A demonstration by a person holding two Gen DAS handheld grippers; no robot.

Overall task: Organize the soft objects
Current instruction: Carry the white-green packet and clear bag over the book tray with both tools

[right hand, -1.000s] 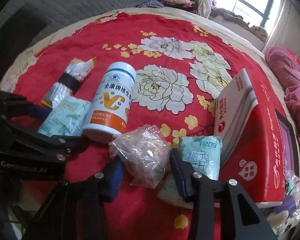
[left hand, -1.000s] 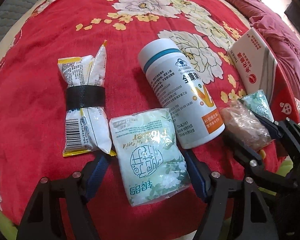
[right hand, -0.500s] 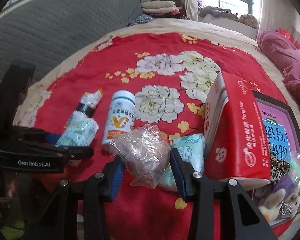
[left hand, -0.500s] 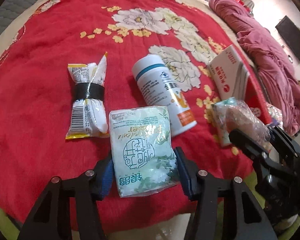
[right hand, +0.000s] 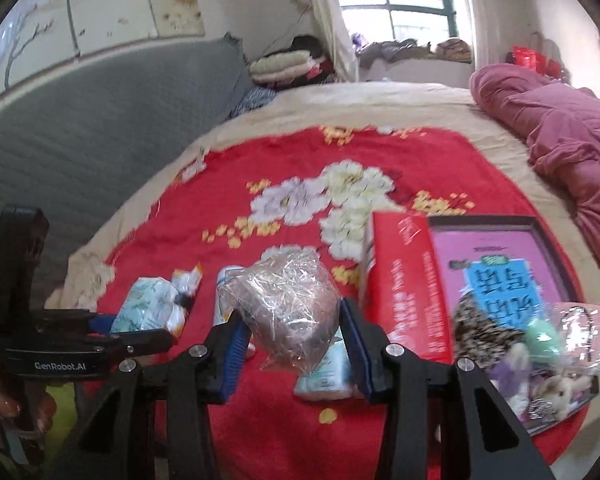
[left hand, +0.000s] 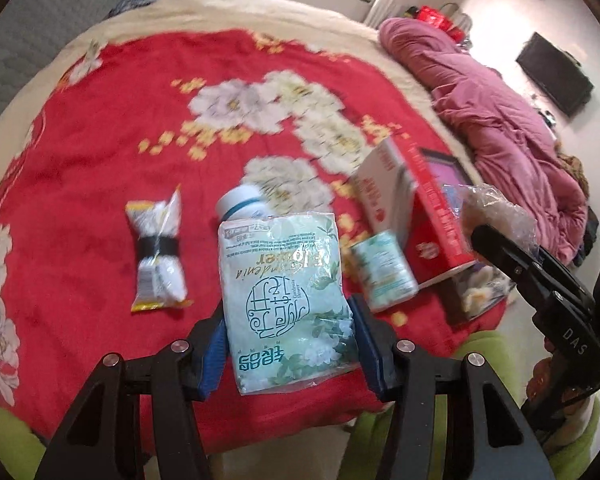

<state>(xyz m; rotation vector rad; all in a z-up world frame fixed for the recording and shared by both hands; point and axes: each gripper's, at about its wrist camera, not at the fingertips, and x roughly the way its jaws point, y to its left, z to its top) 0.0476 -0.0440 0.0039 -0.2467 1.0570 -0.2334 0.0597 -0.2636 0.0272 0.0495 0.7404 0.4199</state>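
My left gripper is shut on a pale green tissue pack, held in the air above the red floral blanket. The pack hides most of a white bottle lying behind it. My right gripper is shut on a crinkly clear-wrapped brownish bundle, also off the blanket. In the left wrist view that bundle hangs at the right edge. A second small green tissue pack and a snack bag with a black band lie on the blanket.
A red and white carton stands on its edge to the right of the packs. Beside it a dark-rimmed pink tray holds plush toys. A maroon quilt is heaped at far right. A grey headboard runs along the left.
The left jaws closed on the tissue pack and raised it off the blanket. The right gripper rose with the bundle. Both views now look from higher and take in more of the room.
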